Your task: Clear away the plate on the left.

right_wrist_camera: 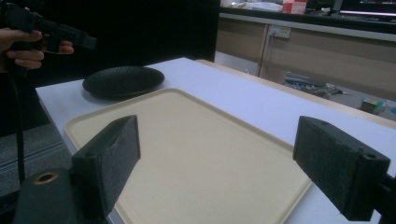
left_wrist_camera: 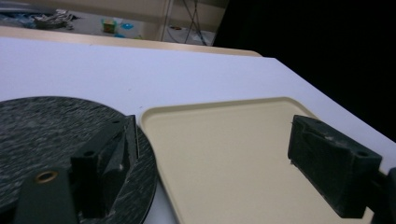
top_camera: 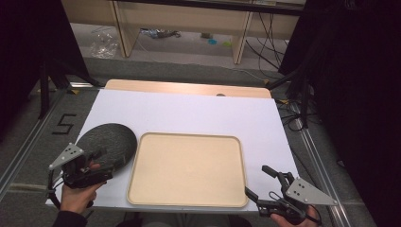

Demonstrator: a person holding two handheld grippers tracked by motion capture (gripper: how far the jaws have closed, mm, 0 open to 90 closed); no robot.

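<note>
Basically early stage: black plate (top_camera: 108,143) sits flat on the tabletop (top_camera: 189,111) at frame left, touching the empty tray (top_camera: 187,169), left tongs (top_camera: 97,165) apart over its near rim, right tongs (top_camera: 259,182) apart, idle lower right; grasp and transfer remain.

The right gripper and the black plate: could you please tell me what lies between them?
The beige tray lies between the right gripper and the black plate, with nothing on it; the high view shows this.
</note>
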